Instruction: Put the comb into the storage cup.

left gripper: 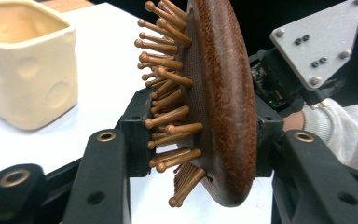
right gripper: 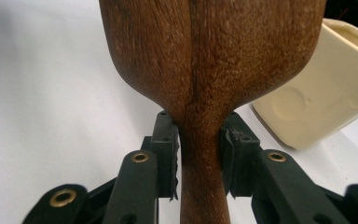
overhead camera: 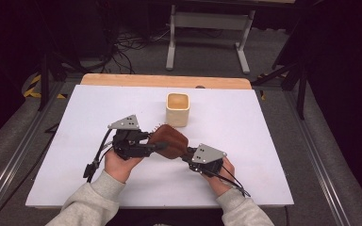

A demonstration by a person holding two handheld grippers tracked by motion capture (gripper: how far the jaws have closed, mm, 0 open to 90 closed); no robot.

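A brown wooden hairbrush [overhead camera: 169, 140] with round-tipped wooden bristles is held just above the white board, between my two grippers. My left gripper [overhead camera: 156, 146] is shut on the brush head [left gripper: 223, 107]: one pad presses the bristles, the other the smooth back, seen close up between the jaws of the left gripper [left gripper: 200, 135]. My right gripper [overhead camera: 189, 153] is shut on the brush's narrow handle [right gripper: 200, 140], its pads on either side of the neck, the right gripper [right gripper: 200, 156] below the widening head. A cream square cup [overhead camera: 177, 108] stands open-topped just beyond the brush.
The white board [overhead camera: 264, 141] covers the table, with a wooden strip [overhead camera: 165, 81] along its far edge. The cup [left gripper: 25, 70] sits to the brush's left in the left gripper view, and the cup [right gripper: 326, 88] to the right in the right gripper view. A metal stand [overhead camera: 209, 28] and cables are on the floor beyond.
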